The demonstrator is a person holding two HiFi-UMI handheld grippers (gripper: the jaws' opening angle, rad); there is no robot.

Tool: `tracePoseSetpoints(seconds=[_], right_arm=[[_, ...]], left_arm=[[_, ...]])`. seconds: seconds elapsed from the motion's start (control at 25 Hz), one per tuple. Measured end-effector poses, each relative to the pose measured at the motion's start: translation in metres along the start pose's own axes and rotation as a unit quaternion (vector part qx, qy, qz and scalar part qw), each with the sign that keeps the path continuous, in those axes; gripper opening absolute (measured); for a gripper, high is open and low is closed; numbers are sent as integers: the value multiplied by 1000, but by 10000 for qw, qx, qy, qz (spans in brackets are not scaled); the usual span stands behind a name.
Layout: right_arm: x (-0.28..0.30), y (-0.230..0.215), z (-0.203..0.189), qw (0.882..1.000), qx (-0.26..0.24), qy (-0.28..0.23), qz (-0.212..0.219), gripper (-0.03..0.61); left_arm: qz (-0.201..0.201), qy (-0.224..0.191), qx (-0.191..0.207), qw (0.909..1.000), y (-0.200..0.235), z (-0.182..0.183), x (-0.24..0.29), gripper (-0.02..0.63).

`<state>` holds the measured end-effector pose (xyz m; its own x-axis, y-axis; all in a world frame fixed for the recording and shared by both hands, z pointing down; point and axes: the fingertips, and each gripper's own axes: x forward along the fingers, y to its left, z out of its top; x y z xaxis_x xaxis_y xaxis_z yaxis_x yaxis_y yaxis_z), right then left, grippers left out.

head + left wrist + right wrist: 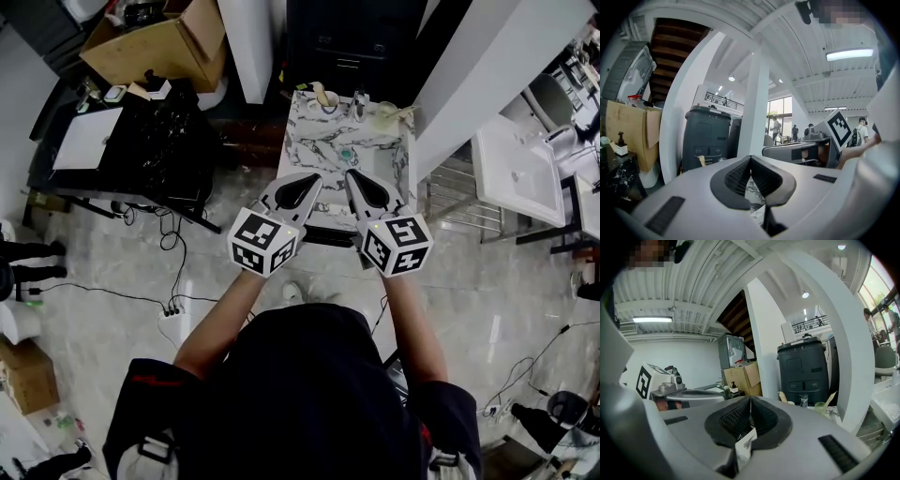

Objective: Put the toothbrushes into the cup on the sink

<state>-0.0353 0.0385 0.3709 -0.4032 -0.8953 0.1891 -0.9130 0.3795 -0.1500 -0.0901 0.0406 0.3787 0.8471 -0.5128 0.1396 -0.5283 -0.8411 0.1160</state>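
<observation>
I kept the left claw and right claw shut and empty over the sink's near edge. The toothbrushes and cup sat along its far edge, out of reach.

Open hall fitted out as a test workshop: a free-standing marble-patterned sink counter stands on a polished floor trailing cables and a power strip. A spare white basin sits to the right and a cardboard box at far left. White columns rise to strip lights under a ribbed ceiling.
</observation>
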Motion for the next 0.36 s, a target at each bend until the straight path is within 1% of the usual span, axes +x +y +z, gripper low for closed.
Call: tracePoseSetpoints(seconds=[0.36], right_arm=[[-5, -21, 8, 9999, -1, -7, 121, 37]], left_arm=[[121, 17, -74, 9999, -10, 6, 18, 14]])
